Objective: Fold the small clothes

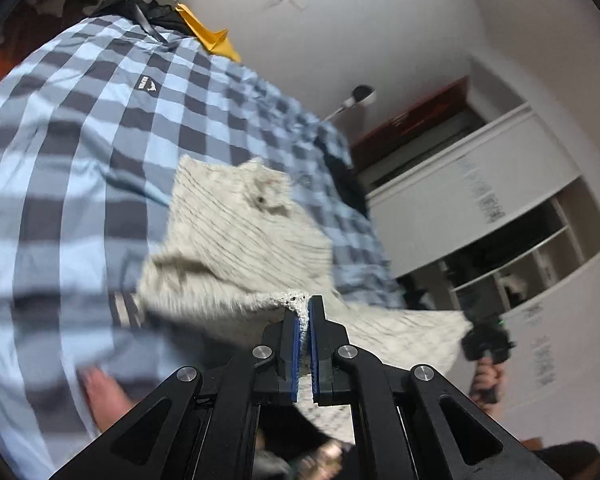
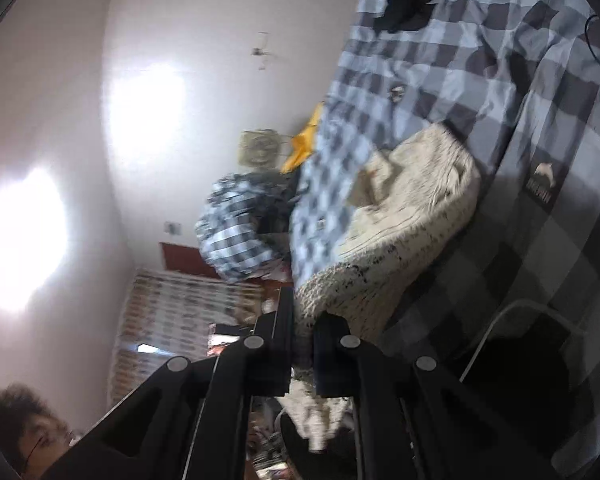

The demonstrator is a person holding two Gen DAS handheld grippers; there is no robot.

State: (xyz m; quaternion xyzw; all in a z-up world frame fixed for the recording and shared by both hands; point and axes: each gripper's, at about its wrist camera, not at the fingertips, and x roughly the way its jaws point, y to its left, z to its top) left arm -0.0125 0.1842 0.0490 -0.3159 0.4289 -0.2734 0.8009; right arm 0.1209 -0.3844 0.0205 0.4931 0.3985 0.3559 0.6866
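Fingers of left gripper (image 1: 304, 312) clamped on cream knit garment (image 1: 236, 232) edge; right gripper (image 2: 302, 320) fingers likewise pinch it, over checked bedcover (image 1: 80, 120). Containers: none visible.

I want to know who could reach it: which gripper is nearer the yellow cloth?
Neither clearly: left gripper and right gripper both clamp the knit, with the yellow cloth far across the bed.

Knit garment (image 1: 236, 236) on checked bedspread (image 1: 80, 128).
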